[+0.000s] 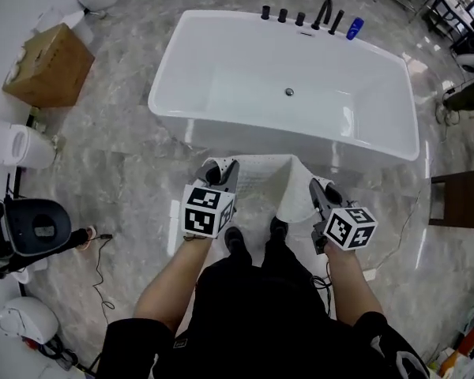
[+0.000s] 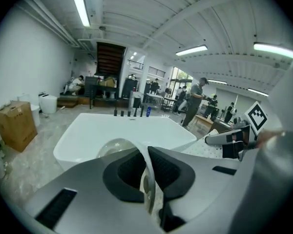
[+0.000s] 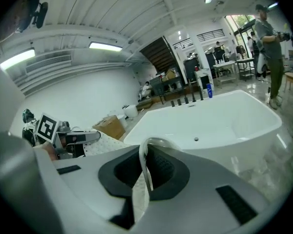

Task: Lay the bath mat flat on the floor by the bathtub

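Cardboard box (image 1: 47, 65) sits at the upper left of the head view, with white fixtures (image 1: 16, 144) below it along the left edge, some cut off by the frame. Left tongs (image 1: 221, 170), just left of centre, are clenched on one edge of the bath mat (image 1: 268, 181). In the left gripper view the two dark pads press together on a thin pale strip of it (the strip curls up over the tips, so the corner itself is hard to make out). The mat is white and dotted. It spans the gap between the two tongs, held up in front of the near wall of the bathtub (image 1: 213, 69), which fills the upper centre. Its right part folds over on itself. Its lower edge is hidden behind the marker cubes, the forearms and the person's dark clothing, so whether any of it touches the floor (image 1: 126, 188) cannot be told. Two dark shoes (image 1: 235, 240) show just below the mat. Right tongs (image 1: 322, 189), just right of centre, are likewise clamped on the mat's other edge, with a thin pale strip between the pads in the right gripper view. Black taps (image 1: 300, 16) and a blue bottle (image 1: 354, 28) stand on the tub's far rim, toward the upper right. A brown wooden piece (image 1: 462, 198) at the right edge is cut off.
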`<move>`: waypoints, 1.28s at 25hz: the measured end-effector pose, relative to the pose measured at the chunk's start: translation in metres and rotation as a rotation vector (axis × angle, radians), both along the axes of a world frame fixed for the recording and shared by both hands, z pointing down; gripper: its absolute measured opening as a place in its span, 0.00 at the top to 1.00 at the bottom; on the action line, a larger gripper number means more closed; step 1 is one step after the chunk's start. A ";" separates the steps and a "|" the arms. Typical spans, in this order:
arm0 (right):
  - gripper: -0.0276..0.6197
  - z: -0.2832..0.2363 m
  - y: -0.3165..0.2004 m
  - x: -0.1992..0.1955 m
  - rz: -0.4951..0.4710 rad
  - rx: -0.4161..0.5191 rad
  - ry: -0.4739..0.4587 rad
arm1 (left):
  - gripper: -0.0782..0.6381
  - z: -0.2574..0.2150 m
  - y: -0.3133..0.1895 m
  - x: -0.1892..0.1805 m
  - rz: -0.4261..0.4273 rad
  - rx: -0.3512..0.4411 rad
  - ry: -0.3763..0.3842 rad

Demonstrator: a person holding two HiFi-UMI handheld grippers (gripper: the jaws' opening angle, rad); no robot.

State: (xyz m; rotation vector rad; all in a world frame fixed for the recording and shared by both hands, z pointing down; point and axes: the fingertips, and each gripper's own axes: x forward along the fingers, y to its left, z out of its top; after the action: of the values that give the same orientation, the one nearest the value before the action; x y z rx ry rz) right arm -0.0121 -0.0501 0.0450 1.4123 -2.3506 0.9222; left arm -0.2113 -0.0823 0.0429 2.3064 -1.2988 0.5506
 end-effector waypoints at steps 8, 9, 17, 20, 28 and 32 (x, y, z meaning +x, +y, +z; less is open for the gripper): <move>0.92 0.007 0.042 0.057 0.110 -0.020 -0.032 | 0.86 0.005 0.025 0.058 0.089 -0.033 -0.012; 0.92 0.008 0.050 0.064 0.113 -0.021 -0.037 | 0.86 0.007 0.032 0.063 0.084 -0.040 -0.012; 0.92 0.038 0.097 0.128 0.107 -0.040 -0.053 | 0.86 0.031 0.071 0.123 0.074 -0.068 -0.044; 0.92 0.056 0.099 0.144 0.113 -0.070 -0.053 | 0.86 0.046 0.078 0.143 0.098 -0.092 -0.056; 0.92 0.096 0.091 0.160 0.152 -0.152 -0.010 | 0.86 0.094 0.064 0.174 0.178 -0.174 -0.031; 0.92 0.106 0.071 0.155 0.174 -0.194 0.031 | 0.86 0.109 0.046 0.169 0.194 -0.213 -0.002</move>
State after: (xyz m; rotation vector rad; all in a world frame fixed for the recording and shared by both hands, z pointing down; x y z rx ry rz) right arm 0.1429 0.0211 0.1514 1.5561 -2.0772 1.1316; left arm -0.0422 -0.0364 0.1524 2.2647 -0.9708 0.7180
